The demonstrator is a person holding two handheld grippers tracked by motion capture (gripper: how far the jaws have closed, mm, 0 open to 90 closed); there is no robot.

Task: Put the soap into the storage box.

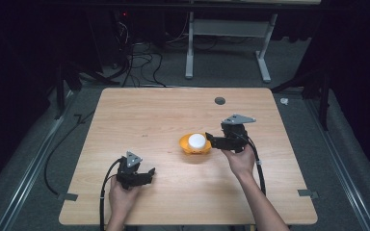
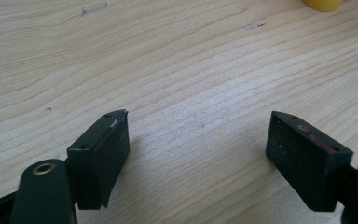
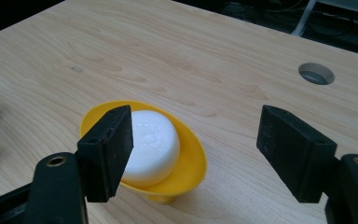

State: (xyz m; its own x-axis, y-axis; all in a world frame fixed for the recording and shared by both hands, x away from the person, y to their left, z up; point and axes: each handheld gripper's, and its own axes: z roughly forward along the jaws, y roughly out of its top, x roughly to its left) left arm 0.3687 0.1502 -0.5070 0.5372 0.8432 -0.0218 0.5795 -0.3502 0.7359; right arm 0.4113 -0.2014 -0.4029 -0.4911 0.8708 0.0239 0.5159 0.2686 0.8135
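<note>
High view gives me the yellow bowl near the middle of the table, a white puck inside it. My right gripper sits just beside the bowl, jaws spread, holding nothing; my left gripper rests well apart, also spread and empty.

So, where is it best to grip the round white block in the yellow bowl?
Grip the round white block across its curved sides, coming from above with the right tongs. It rises above the shallow yellow plastic bowl, whose sloping wall blocks a low approach.
</note>
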